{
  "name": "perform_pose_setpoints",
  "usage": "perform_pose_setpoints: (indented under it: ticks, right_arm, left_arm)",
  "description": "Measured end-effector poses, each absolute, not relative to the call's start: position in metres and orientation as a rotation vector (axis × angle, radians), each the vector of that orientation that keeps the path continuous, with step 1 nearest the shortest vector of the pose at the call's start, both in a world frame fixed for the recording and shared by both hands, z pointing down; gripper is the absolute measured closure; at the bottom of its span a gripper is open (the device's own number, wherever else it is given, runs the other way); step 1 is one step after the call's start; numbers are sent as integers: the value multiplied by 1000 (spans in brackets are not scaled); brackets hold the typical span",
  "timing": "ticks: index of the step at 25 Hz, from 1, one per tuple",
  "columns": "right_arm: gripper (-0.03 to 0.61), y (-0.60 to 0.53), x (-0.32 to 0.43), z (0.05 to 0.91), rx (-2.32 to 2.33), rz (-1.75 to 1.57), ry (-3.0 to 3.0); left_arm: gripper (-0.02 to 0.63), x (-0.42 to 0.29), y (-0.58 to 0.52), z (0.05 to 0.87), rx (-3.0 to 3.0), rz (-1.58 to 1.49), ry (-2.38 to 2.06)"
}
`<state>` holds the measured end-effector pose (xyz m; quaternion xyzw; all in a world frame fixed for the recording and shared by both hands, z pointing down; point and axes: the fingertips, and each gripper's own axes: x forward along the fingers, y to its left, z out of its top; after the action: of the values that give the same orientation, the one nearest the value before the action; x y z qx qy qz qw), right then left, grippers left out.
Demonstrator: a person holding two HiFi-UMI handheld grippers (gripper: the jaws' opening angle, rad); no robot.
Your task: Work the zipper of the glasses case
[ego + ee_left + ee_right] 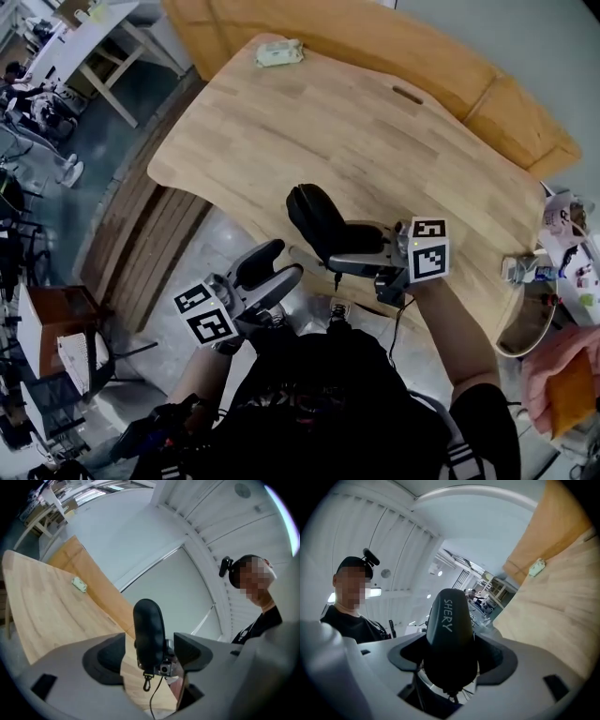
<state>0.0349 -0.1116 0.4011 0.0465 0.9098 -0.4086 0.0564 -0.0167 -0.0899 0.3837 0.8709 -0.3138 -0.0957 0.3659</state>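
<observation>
case (319,223): one, black, soft, held clear of the table (375,141), over its near edge, dead centre of the head view.
right claw (342,251): comes in from 3 o'clock and is clamped across the case's lower half, pads pressing on both sides. the right gripper view shows the case standing up between its jaws, white print on its face.
left claw (274,272): at 7 o'clock of the case, just beside it, jaws wide apart, gripping nothing. in its own view the case sits in the gap but neither pad touches it.
clip (147,682): one, small, hanging at 6 o'clock off the case's end. the zipper pull itself is too small to make out.
step, as i judge it: case held ready, zipper not yet taken. next, the left claw must find the pull and pinch it finely while the right claw holds firm.
count: two claws, one case, one clip, one table, one pale packet (279,53) at 12 o'clock on the table.
</observation>
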Motion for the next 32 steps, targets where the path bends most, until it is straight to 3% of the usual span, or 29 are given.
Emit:
perform_pose_setpoints:
  ticks: [4,7,23,32]
  right_arm:
    - [244,-80,15,386,226,-1199,2803]
    - [244,-63,1,381,280,-1162,2860]
    - [242,-21,-59,368,435,-1128,2975]
    - [247,-72,-29,330,67,-1054,2662]
  left_arm:
    - [244,-18,-94,360,2266,-326,-698]
    - [235,-18,-96,347,2313,-327,-653]
    - [256,-45,-75,321,2327,-368,-405]
    - [262,-107,-98,287,2258,-743,-536]
